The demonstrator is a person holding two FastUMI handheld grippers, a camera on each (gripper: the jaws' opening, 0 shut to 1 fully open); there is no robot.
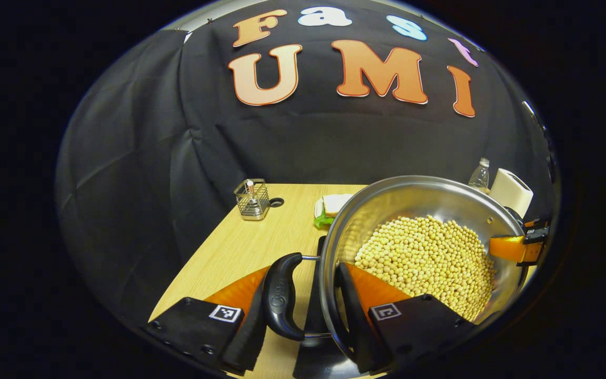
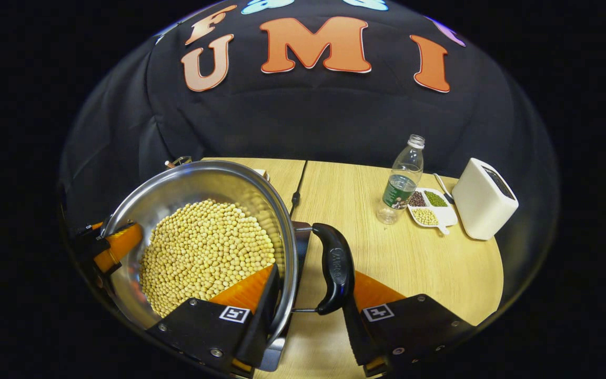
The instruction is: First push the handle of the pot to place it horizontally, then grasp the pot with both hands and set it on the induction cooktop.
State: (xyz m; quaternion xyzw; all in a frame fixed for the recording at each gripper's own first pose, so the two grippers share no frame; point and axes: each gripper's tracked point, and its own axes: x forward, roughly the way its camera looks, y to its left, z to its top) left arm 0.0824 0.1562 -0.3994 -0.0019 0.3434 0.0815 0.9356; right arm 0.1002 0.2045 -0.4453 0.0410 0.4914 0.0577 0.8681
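A steel pot [image 1: 413, 197] full of soybeans [image 1: 429, 258] is held between both grippers. My left gripper [image 1: 305, 273] is shut on the pot's side: one finger lies outside the black loop handle [image 1: 282, 295], the other inside the wall. My right gripper [image 2: 311, 279] grips the opposite black handle [image 2: 334, 268] and the pot's rim [image 2: 192, 179] the same way. Each view shows the other gripper's orange finger [image 1: 511, 247] [image 2: 116, 242] at the far rim. The black induction cooktop [image 1: 313, 308] [image 2: 302, 237] lies under the pot; whether they touch I cannot tell.
On the wooden table [image 2: 413, 263] stand a plastic bottle [image 2: 403, 181], a divided dish of beans [image 2: 430, 209] and a white toaster-like box [image 2: 484, 197]. A wire basket [image 1: 252, 200] and a sandwich [image 1: 333, 206] sit at the back left. A black cable [image 2: 296, 197] runs behind the cooktop.
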